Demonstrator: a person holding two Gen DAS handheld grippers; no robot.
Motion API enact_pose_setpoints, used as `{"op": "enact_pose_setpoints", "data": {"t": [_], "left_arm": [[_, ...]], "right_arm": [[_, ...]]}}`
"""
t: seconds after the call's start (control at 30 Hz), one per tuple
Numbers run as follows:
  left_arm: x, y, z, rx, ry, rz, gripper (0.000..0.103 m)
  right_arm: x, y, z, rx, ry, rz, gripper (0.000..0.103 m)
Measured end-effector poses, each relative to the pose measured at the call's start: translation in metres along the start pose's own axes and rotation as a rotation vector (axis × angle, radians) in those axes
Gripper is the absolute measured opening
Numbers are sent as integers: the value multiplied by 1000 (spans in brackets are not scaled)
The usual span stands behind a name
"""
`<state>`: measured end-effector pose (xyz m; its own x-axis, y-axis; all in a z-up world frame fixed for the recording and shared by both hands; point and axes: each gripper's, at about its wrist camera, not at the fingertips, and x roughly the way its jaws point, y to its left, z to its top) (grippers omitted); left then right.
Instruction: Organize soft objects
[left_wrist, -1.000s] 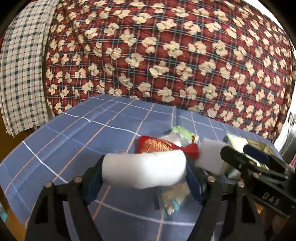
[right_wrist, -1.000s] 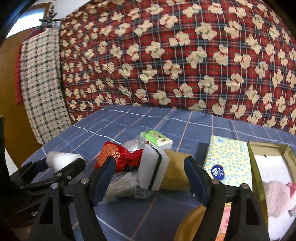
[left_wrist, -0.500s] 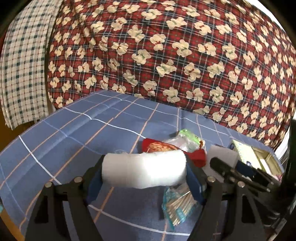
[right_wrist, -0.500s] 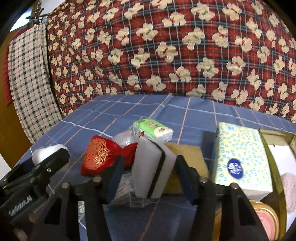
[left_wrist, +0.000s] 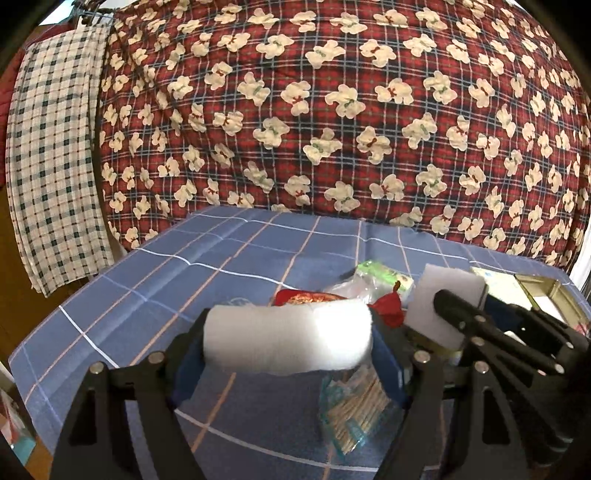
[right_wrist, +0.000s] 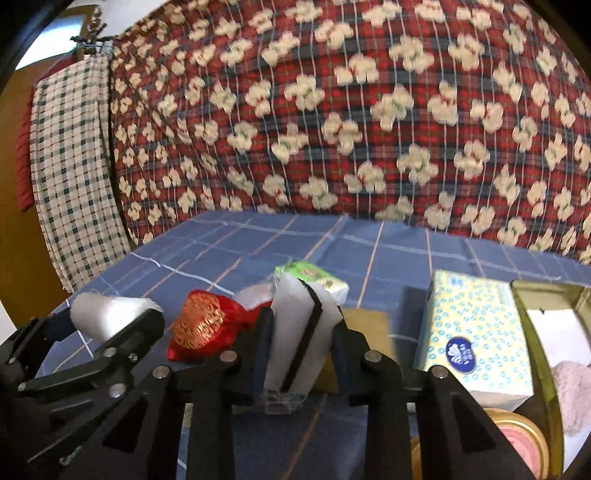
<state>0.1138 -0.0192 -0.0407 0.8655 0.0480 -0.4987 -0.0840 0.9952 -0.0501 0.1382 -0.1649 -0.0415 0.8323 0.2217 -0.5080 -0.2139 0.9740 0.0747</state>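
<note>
My left gripper (left_wrist: 288, 343) is shut on a white foam roll (left_wrist: 288, 339) and holds it above the blue checked tablecloth (left_wrist: 229, 266). The roll also shows in the right wrist view (right_wrist: 107, 314). My right gripper (right_wrist: 303, 339) is shut on a white sponge with a black middle layer (right_wrist: 303, 332), held upright; it shows in the left wrist view (left_wrist: 443, 306). A red and gold pouch (right_wrist: 199, 328) and a green tissue pack (right_wrist: 314, 277) lie just behind.
A yellow-blue tissue box (right_wrist: 472, 332) and an open gold tin (right_wrist: 546, 332) with a pink fluffy thing (right_wrist: 572, 391) stand at right. A clear packet of sticks (left_wrist: 354, 410) lies under the left gripper. A red floral quilt (left_wrist: 332, 110) hangs behind.
My right gripper has closed from wide open onto the white and black sponge. The left gripper keeps its hold on the foam roll and has shifted slightly.
</note>
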Motion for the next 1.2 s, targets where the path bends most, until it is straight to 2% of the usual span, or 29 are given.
{"op": "enact_pose_setpoints", "data": {"t": [0.5,0.7,0.8,1.03,1.2], "left_arm": [[-10,-2,-1,18,-58,13,79],[-19,-5,-2,37,-103,7,79],[-21,-9,-1,46,-115,1,79],[-10,-20,1,63,-78,-16,79],[-15,-24,-1,60,-113,-8,79]], "right_arm": [[-33,3,-4,-34,-164,-7,32],[-44,5,-7,-52,-218,-15,32],[-44,4,-6,-43,-218,-15,32],[-47,-2,-7,-22,-228,-48,32],[-52,-4,-8,-20,-247,-72,32]]}}
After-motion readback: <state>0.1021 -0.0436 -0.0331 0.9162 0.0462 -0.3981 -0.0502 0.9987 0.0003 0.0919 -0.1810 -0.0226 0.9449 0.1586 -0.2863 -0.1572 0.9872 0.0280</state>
